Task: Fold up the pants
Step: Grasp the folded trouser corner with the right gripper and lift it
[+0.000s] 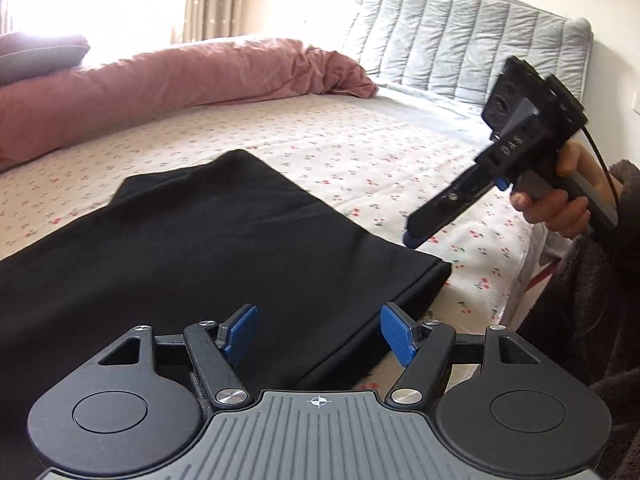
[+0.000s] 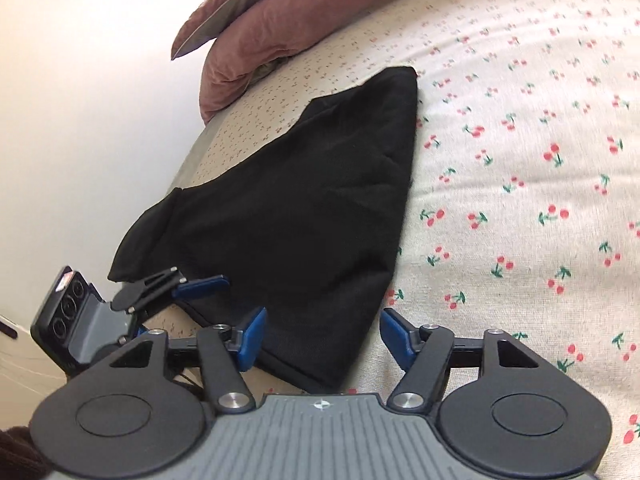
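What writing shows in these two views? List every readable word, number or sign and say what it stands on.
"DAS": pale letters on the black body of the right hand-held gripper, left wrist view; blurred, so uncertain.
Crosshair sign, no letters: on the grey ribbed body of the left hand-held gripper, and the same mark on the right one in the right wrist view.
Small red-and-white sticker on the left hand-held gripper's camera block: too small to read.
Black pants, cherry-print sheet: no text.

Daylight floods in from the window behind the curtain (image 1: 216, 0) and blows my left wrist view out to pure white on either side of it, while the black pants (image 1: 192, 240) below it read as a nearly featureless dark mass. Both views are sharp in the middle, but the fisheye bends the bed sheet (image 2: 520, 160) and darkens the frame corners
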A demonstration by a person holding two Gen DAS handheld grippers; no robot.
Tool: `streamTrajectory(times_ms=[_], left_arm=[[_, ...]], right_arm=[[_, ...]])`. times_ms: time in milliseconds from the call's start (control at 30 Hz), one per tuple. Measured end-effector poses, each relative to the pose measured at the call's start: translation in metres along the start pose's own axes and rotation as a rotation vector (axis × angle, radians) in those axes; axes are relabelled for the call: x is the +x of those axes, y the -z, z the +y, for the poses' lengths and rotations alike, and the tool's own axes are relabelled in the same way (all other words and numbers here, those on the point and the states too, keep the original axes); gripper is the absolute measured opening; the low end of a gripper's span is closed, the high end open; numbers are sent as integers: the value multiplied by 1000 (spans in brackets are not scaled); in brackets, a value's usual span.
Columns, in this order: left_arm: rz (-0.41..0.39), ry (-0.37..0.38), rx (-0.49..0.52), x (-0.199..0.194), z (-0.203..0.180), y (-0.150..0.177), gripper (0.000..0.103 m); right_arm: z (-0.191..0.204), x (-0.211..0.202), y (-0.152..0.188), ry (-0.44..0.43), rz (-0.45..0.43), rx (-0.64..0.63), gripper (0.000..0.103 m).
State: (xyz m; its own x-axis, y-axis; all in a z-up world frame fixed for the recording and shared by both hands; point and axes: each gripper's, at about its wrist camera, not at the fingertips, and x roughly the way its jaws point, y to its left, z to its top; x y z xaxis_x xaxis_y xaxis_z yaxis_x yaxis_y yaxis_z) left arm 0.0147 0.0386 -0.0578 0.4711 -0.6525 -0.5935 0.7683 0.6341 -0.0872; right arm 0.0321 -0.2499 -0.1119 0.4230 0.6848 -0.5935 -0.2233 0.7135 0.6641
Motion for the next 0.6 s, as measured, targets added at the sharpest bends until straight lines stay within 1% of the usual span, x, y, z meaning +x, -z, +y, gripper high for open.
streamTrajectory(times_ms=[67,133,167,200,233,300,333,433,567,600], left_arm=[[17,23,41,14,-15,-1,69],[28,34,82,24,-27,-1,69],[34,41,96,28,-31,-1,69],[38,48,107,31,-35,-1,69],[39,52,116,34,-39,-2,69],[33,54,132,38,-45,-3,69],[27,50,140,40,-49,-4,69],[1,13,165,44,-61,-8,69],[-48,-92,199,51,-77,-14,67],[-61,-132,199,54,-79,-16,66]], right_arm=[[-6,2,4,-7,26,40,57],[-8,6,7,-13,37,68,49],[-9,7,10,-18,39,77,48],[-9,8,12,-26,42,85,42],[-10,9,13,-35,49,97,31],[-13,9,14,-47,61,120,18],[-12,8,14,-49,52,125,15],[-6,0,9,-95,26,138,14],[8,-3,-6,-144,14,120,15],[10,-3,-9,-151,15,113,16]])
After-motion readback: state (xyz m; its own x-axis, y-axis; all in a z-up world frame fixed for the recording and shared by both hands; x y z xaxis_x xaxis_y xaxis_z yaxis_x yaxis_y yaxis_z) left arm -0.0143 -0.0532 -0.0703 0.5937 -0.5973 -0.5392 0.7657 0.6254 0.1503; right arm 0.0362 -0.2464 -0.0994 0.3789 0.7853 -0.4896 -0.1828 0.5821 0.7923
